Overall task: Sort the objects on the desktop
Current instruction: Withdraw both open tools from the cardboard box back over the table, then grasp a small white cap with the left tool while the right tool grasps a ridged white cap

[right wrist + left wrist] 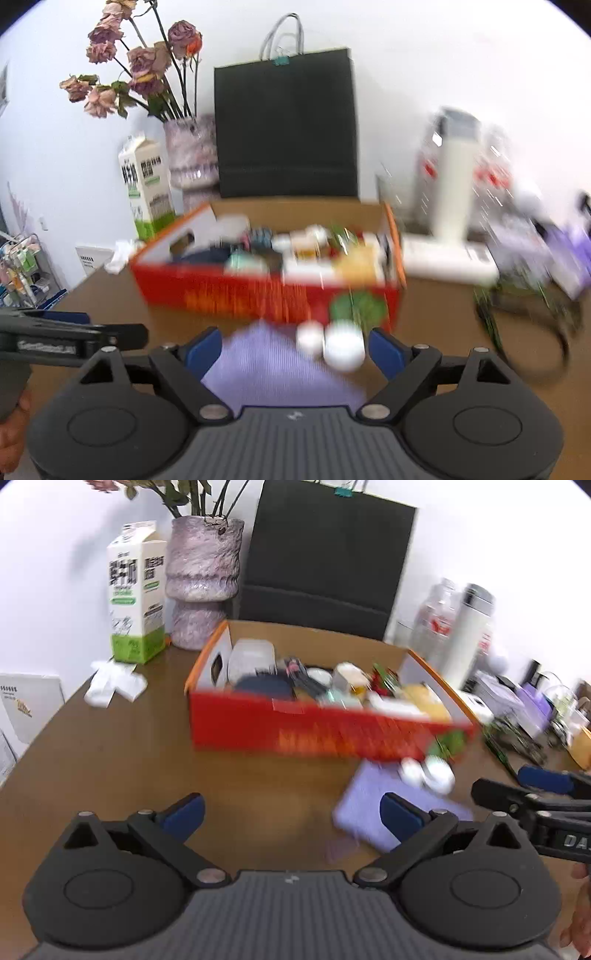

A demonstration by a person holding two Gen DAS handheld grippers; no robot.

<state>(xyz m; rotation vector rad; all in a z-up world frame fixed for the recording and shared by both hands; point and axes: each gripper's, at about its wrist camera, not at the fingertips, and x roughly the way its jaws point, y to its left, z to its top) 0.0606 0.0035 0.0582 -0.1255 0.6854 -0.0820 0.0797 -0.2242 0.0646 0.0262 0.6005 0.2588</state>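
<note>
we look along two hand-held grippers over a brown wooden table (110, 753), both views smeared by motion. against the white wall at the back stands a tall black paper bag (286, 125), and to its left a mottled purple vase (203, 579) of dried roses (140, 62) with a green and white milk carton (136, 594) beside it. in the middle of the table sits an open red cardboard box (295, 727), crowded with small items too blurred to name. to the box's right a white flask (469, 635) and clear bottles stand among loose clutter. just in front of the box lies a flat lilac pad (273, 365), with a small white case (341, 349) lying open on its far right corner. our left gripper (291, 812) hangs over bare table with its jaws spread wide and nothing between them; the pad lies just past its right finger. our right gripper (295, 349) has its jaws spread too, with the pad and the white case lying between them, the blue pads clear of both. each gripper shows at the edge of the other's view.
</note>
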